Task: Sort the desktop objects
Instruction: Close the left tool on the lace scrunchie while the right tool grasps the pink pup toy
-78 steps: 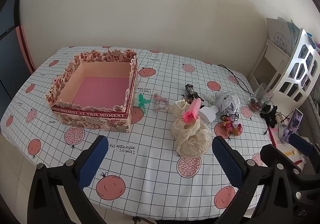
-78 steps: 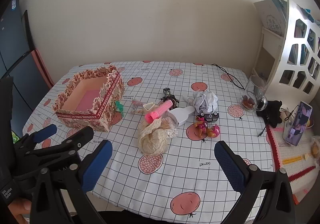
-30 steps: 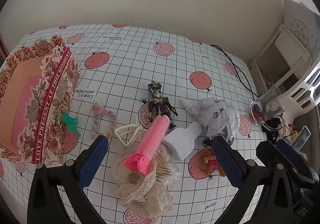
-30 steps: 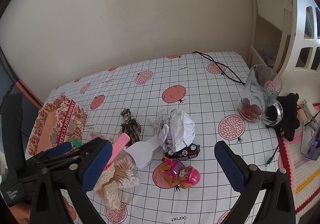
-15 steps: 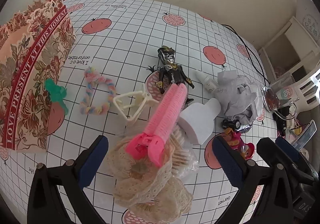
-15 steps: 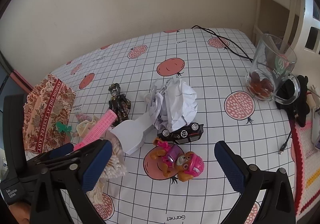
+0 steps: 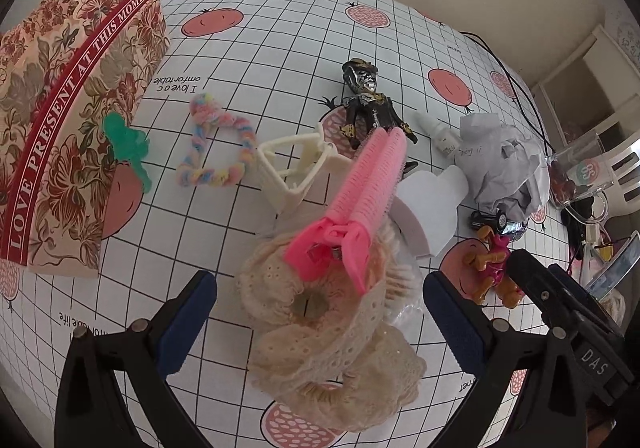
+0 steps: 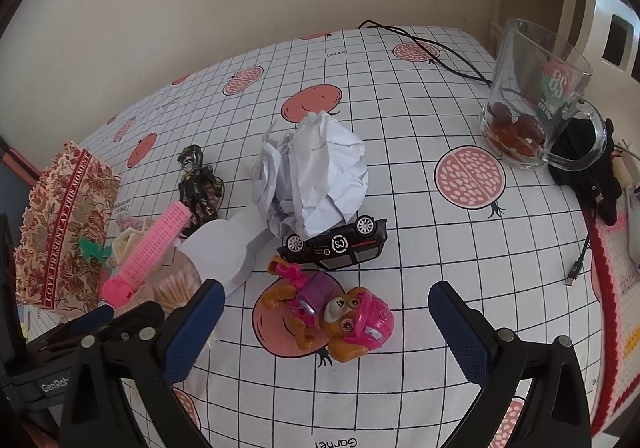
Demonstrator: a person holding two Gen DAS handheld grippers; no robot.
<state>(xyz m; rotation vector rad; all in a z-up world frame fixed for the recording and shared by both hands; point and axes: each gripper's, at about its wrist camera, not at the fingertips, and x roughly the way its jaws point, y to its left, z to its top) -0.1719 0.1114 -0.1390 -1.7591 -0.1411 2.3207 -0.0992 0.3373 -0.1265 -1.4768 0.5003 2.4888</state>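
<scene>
My left gripper (image 7: 320, 308) is open, its fingers on either side of a cream lace scrunchie (image 7: 320, 332) with a pink hair-roller clip (image 7: 360, 203) lying on top. Around them lie a cream claw clip (image 7: 296, 167), a white bottle (image 7: 428, 203), a pastel hair tie (image 7: 216, 151), a green clip (image 7: 128, 143) and a dark figurine (image 7: 368, 103). My right gripper (image 8: 324, 324) is open over a pink pup toy (image 8: 340, 316). Behind the pup sit a black toy car (image 8: 336, 244) and crumpled paper (image 8: 320, 175).
A floral gift box (image 7: 60, 119) stands at the left. A glass mug (image 8: 536, 99) with red fruit sits at the right, near a black cable (image 8: 420, 43), a black object (image 8: 588, 167) and a crocheted mat (image 8: 616, 288). A white shelf (image 7: 592, 79) stands beyond the table (image 8: 440, 248).
Both grippers have moved down and closer to the pile. The scrunchie now fills the space between my left fingers, and the pup toy lies between my right fingers. Nothing on the table has moved.
</scene>
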